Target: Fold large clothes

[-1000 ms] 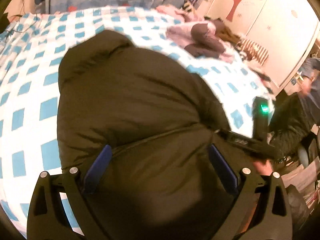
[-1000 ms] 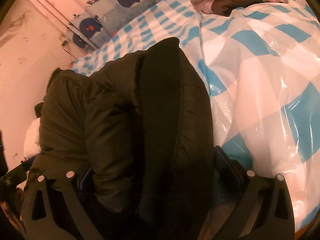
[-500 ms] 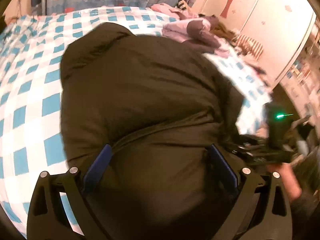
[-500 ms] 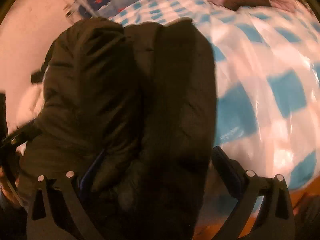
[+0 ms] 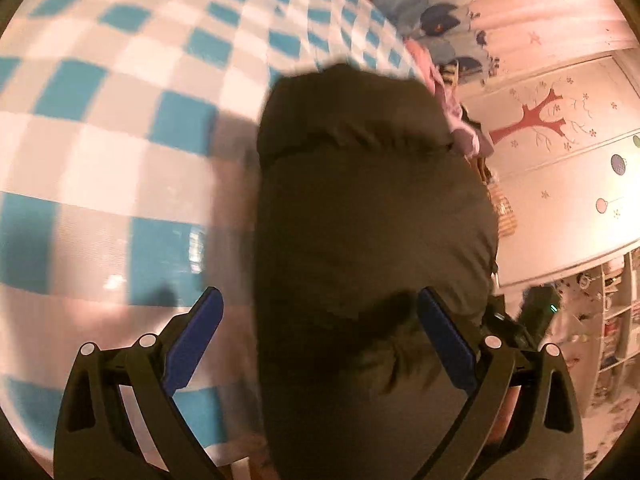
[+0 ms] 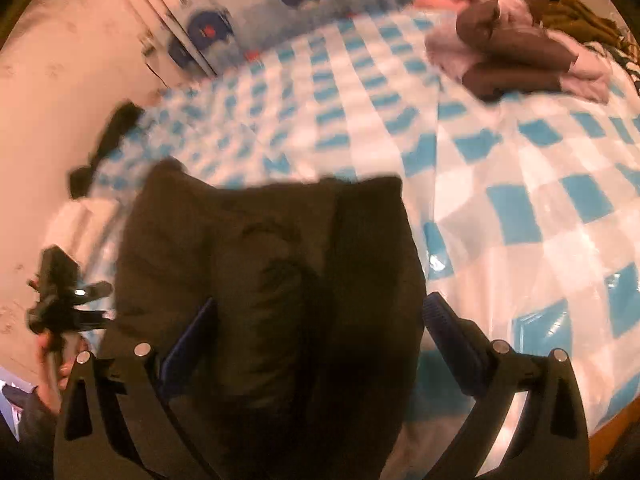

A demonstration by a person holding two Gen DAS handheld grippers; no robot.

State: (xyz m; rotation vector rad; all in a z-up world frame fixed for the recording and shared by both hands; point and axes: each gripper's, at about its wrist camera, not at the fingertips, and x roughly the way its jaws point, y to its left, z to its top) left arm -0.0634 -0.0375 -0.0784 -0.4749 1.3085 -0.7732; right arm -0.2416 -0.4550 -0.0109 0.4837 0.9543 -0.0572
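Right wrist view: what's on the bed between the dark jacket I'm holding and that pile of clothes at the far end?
Only bare checkered sheet separates the dark jacket from the pile of clothes; right wrist view.

Warm dim light, motion blur, fisheye warping.

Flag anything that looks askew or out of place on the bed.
The dark jacket is bunched in uneven lumps between both grippers, not yet a flat fold. A heap of pink and brown clothes lies loose on the checked bedcover at its far side. Nothing looks spilled or damaged.
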